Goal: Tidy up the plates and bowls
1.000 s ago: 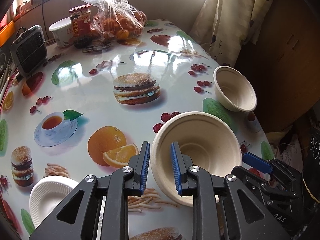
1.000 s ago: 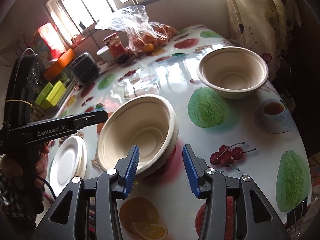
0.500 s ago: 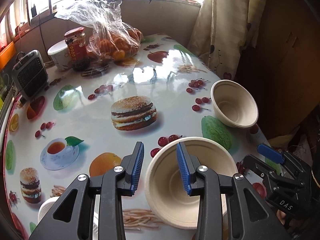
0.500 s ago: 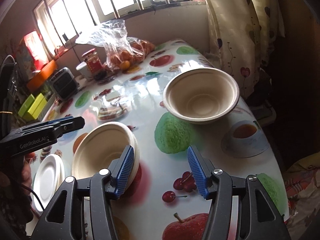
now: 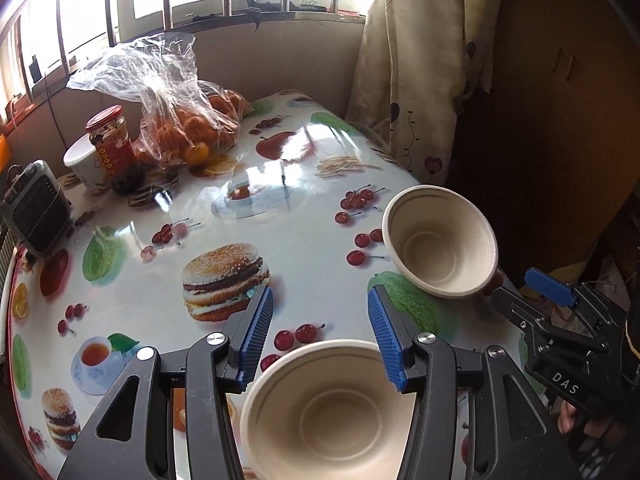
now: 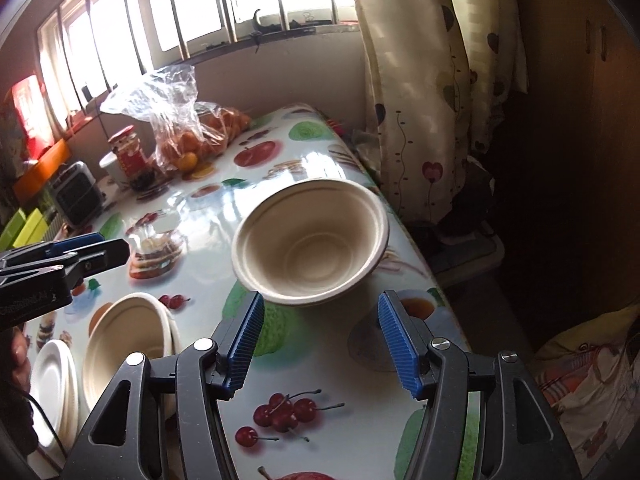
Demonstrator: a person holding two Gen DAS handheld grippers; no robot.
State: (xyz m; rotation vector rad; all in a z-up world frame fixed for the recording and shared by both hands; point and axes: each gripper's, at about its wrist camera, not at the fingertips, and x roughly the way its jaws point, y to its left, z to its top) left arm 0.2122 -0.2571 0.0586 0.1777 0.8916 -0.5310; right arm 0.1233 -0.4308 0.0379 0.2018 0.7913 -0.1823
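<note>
Near table's (image 6: 360, 360) left edge: beige paper bowls nested (image 6: 124, 344) beside white paper plate stack (image 6: 50, 380). One beige bowl (image 6: 310, 242) left at right edge. Both grippers' fingers open, empty; right gripper (image 6: 320, 340) facing it.

This was a lived-in home dining corner. A table (image 5: 304, 240) filled the middle of the frame, covered in glossy oilcloth printed with burgers and fruit. At upper left stood a plastic bag of oranges (image 5: 180, 120), a red-lidded jar (image 5: 114, 144) and a small heater (image 5: 36, 208). A barred window (image 6: 192, 12) ran along the top, with a patterned curtain (image 6: 420, 100) at upper right.
</note>
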